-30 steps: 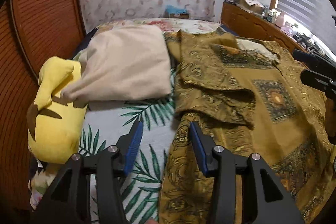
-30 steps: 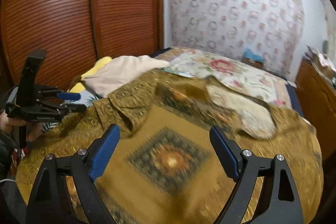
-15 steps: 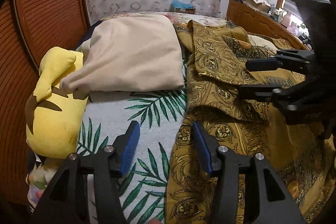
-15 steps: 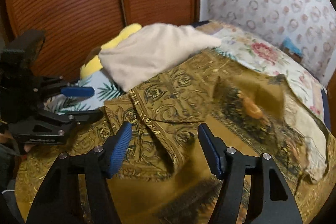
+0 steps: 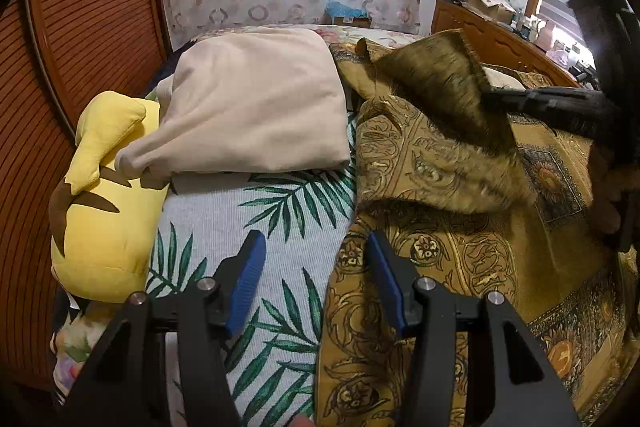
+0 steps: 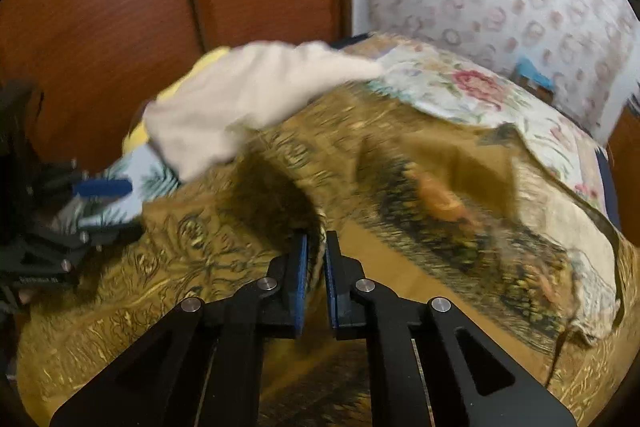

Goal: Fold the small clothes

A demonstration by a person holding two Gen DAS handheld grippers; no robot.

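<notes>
A mustard-gold patterned garment [image 5: 460, 219] [image 6: 192, 287] lies spread over the right half of the bed. My right gripper [image 6: 315, 241] is shut on a fold of it, cloth pinched between the blue pads, and a flap of the garment [image 5: 444, 83] stands lifted off the bed in the left wrist view, where the right gripper [image 5: 496, 99] shows as a dark blurred shape. My left gripper [image 5: 312, 267] hovers open above the garment's left edge, one blue finger over the leaf-print sheet, the other over gold cloth, nothing between them. It appears again at the left [image 6: 104, 203].
A folded beige cloth [image 5: 256, 103] lies at the back left on the leaf-print sheet [image 5: 248, 211], next to a yellow plush toy [image 5: 104, 195]. Wooden wardrobe doors [image 5: 88, 27] close off the left. A wooden cabinet [image 5: 496, 39] with clutter stands at the right.
My right gripper came down onto the garment, its jaws shut on a fold, and the flap rose from the bed. My left gripper stayed where it was.
</notes>
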